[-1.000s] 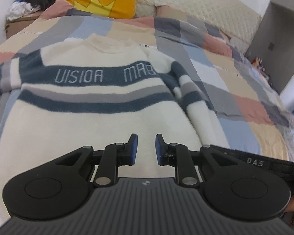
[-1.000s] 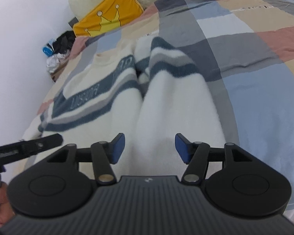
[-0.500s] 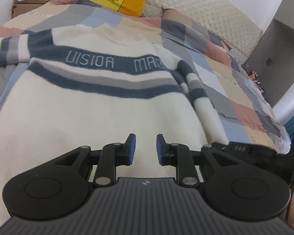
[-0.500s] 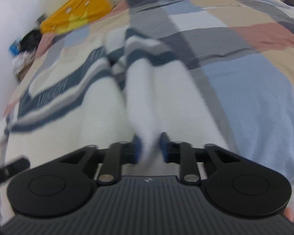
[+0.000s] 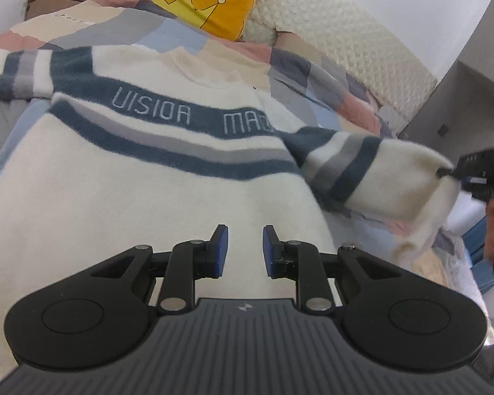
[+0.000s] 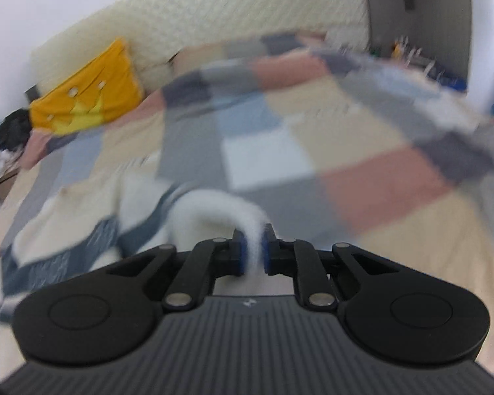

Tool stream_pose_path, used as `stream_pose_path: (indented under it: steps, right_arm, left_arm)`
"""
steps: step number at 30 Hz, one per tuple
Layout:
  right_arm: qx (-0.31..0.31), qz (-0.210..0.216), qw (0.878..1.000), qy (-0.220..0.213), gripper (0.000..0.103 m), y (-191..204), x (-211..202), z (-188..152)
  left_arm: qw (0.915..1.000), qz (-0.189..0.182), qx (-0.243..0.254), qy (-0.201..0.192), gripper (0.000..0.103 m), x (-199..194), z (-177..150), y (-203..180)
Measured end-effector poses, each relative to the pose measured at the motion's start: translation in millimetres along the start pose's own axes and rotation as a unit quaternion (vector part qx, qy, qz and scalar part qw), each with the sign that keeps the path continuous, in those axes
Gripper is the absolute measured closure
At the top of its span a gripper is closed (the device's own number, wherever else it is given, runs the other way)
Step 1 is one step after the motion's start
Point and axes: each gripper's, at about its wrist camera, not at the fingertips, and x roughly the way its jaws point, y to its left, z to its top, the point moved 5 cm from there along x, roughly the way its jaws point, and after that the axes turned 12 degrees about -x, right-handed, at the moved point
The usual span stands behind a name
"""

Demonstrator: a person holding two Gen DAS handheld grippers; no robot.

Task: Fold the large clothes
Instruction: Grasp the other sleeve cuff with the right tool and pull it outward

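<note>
Jaws of the right gripper (image 6: pixel 253 252) are closing, pads pinching a fold of white fleece: the striped right-hand sleeve (image 5: pixel 372 177) of the cream fleece sweater with navy and grey chest bands (image 5: pixel 141 171), held clear of the bed. Jaws of the left gripper (image 5: pixel 241 247) stand slightly spread, nothing between them, hovering low over the sweater's lower body.

Sweater lies face up, flat on the patchwork quilt in blue, grey, pink and beige blocks (image 6: pixel 280 151); its other sleeve (image 5: pixel 19 72) is stretched outward.

Step in hand, by my reading: first sleeve fold. Next move calls for carrying the sleeve inward across the chest and laying it flat, left gripper likely steadying the body.

Count: one sweater, two sleeves, two grippers, one yellow crown-print pillow (image 5: pixel 201 3).
</note>
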Motion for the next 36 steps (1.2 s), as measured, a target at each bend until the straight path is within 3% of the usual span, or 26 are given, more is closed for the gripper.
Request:
stream_pose_path:
  steps: [7, 11, 16, 22, 26, 31, 32, 34, 35, 36]
  right_arm:
    - [-0.003, -0.055, 0.998, -0.019, 0.091, -62.2, 45.4, 91.6]
    - [0.014, -0.086, 0.996, -0.006, 0.091, -96.7, 90.9, 113.2]
    - [0.047, -0.111, 0.992, 0.037, 0.091, -143.7, 173.7, 98.7]
    - [0.050, -0.097, 0.991, 0.079, 0.091, -158.7, 256.5, 47.8]
    - [0.013, -0.086, 0.994, 0.070, 0.089, -149.1, 272.4, 29.5]
    - [0.008, -0.053, 0.997, 0.058, 0.088, -156.0, 267.1, 32.3]
    - [0.011, -0.046, 0.997, 0.055, 0.086, -157.7, 262.5, 34.0]
    - [0.012, -0.043, 0.998, 0.046, 0.066, -160.0, 252.3, 36.4]
    - [0.013, -0.041, 0.998, 0.039, 0.050, -161.2, 246.5, 37.4]
    - [0.015, -0.037, 0.999, 0.030, 0.043, -161.2, 238.6, 36.6]
  left_arm:
    - [0.9996, -0.004, -0.021, 0.017, 0.078, 18.6, 0.6, 3.1]
    - [0.9995, 0.004, -0.018, 0.025, 0.078, 33.8, -0.7, 3.6]
    - [0.9988, 0.027, -0.007, 0.040, 0.078, 59.9, -1.4, 8.9]
    - [0.9966, 0.063, 0.002, 0.053, 0.078, 94.1, 2.0, 18.3]
    - [0.9950, 0.076, 0.000, 0.066, 0.078, 112.4, 3.8, 22.8]
    - [0.9941, 0.084, 0.019, 0.065, 0.073, 121.5, 3.0, 18.4]
    - [0.9942, 0.085, 0.018, 0.063, 0.073, 121.3, 2.4, 18.1]
    - [0.9945, 0.084, 0.016, 0.061, 0.072, 119.1, 0.8, 17.4]
    - [0.9946, 0.082, 0.011, 0.062, 0.072, 117.5, 0.8, 18.0]
    - [0.9948, 0.079, 0.004, 0.064, 0.072, 114.9, 0.6, 19.3]
